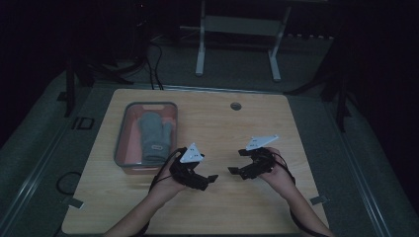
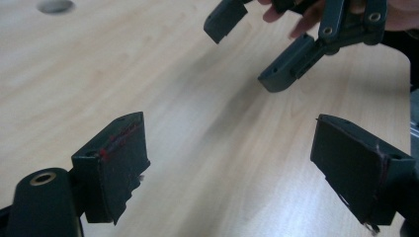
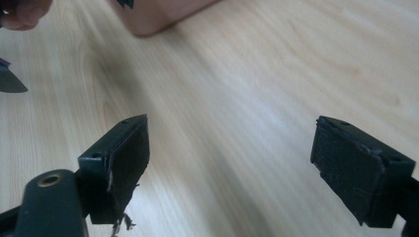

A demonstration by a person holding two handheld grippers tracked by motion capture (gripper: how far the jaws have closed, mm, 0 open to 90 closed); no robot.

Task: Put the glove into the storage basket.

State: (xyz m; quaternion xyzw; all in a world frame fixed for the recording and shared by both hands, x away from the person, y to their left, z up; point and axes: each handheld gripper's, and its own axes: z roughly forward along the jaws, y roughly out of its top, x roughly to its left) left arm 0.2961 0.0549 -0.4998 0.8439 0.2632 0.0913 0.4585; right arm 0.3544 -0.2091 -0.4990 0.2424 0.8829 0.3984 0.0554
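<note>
Both hand-held grippers hover low over the bare wooden table (image 1: 222, 128), tips turned toward each other with a small gap between them. My left gripper (image 1: 210, 180) is open; in its own view the left gripper (image 2: 232, 163) has wide-set black pads (image 2: 116, 158) and only table between them. My right gripper (image 1: 237, 162) is open too; the right gripper (image 3: 230, 168) has nothing between its pads (image 3: 121, 158). Seen from the left gripper view, the right gripper (image 2: 252, 47) hangs at the upper right with its jaws apart.
A grey-rimmed tray (image 1: 120, 148) at the table's left holds a grey mitten (image 1: 153, 136), just beyond the left hand. A round cable hole (image 1: 235, 105) sits near the far edge. A white desk frame (image 1: 237, 29) stands behind the table.
</note>
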